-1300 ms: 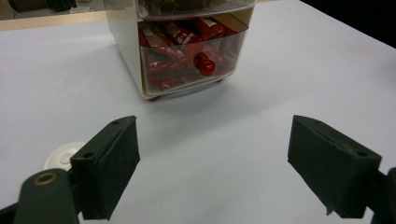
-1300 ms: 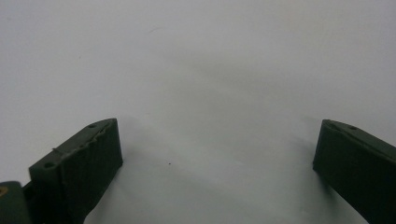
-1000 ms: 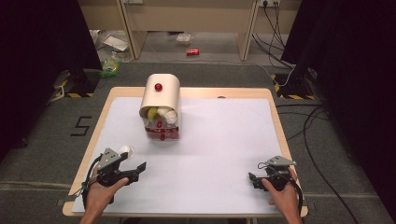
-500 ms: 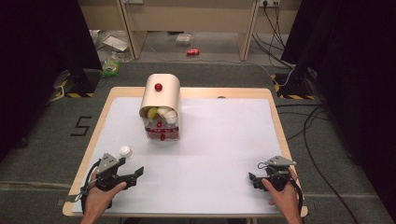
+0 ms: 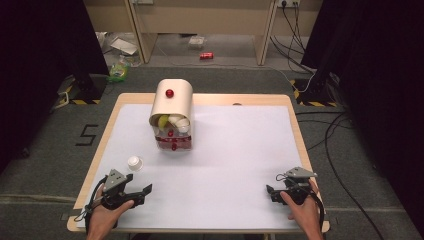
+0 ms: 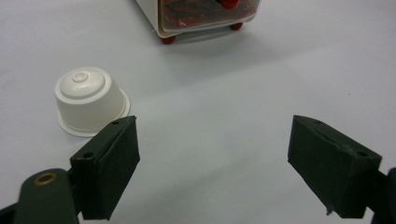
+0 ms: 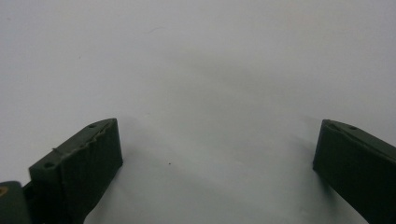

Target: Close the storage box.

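Hands are resting at the near corners of a white-covered table (image 5: 240,150) in the high view, each holding a gripper. A small white capsule (image 5: 134,162) is sitting upside down just beyond the left gripper (image 5: 142,192), while a cream dispenser (image 5: 172,107) is standing farther back. The right gripper (image 5: 270,192) is lying well apart. In the left gripper view, jaws are gaping wide and empty, the capsule (image 6: 88,100) beside the left one. In the right gripper view, jaws are spreading wide over bare tabletop (image 7: 210,79), gripping nothing.
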`<state>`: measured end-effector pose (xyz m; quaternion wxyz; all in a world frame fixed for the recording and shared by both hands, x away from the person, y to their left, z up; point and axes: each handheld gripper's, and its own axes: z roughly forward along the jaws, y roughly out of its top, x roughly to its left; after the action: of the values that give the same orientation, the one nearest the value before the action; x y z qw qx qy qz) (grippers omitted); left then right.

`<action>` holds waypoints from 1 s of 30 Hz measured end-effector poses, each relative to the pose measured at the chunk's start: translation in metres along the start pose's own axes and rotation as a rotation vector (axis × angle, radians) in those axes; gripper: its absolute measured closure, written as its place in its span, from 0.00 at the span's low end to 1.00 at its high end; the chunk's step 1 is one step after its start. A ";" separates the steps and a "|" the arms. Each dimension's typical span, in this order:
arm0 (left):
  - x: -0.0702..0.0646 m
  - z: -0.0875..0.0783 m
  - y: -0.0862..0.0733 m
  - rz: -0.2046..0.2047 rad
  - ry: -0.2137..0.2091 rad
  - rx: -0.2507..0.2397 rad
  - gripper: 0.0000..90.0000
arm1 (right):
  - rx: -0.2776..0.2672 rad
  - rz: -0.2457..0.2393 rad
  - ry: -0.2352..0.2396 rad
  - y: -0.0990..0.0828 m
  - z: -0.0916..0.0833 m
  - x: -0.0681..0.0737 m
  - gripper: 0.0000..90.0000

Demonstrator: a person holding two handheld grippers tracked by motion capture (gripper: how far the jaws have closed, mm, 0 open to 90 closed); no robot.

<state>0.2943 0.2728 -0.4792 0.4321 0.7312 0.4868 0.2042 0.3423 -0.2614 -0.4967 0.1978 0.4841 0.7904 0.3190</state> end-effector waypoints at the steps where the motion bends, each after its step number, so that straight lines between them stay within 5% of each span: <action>1: 0.000 0.000 -0.001 0.001 0.000 0.001 0.18 | 0.000 0.000 0.000 0.000 0.000 0.000 0.02; 30: 0.000 -0.008 -0.031 0.004 0.006 0.060 0.18 | 0.000 -0.001 0.000 0.000 0.000 0.000 0.02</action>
<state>0.2719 0.2807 -0.5005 0.4082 0.7441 0.4925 0.1926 0.3423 -0.2614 -0.4967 0.1980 0.4838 0.7906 0.3188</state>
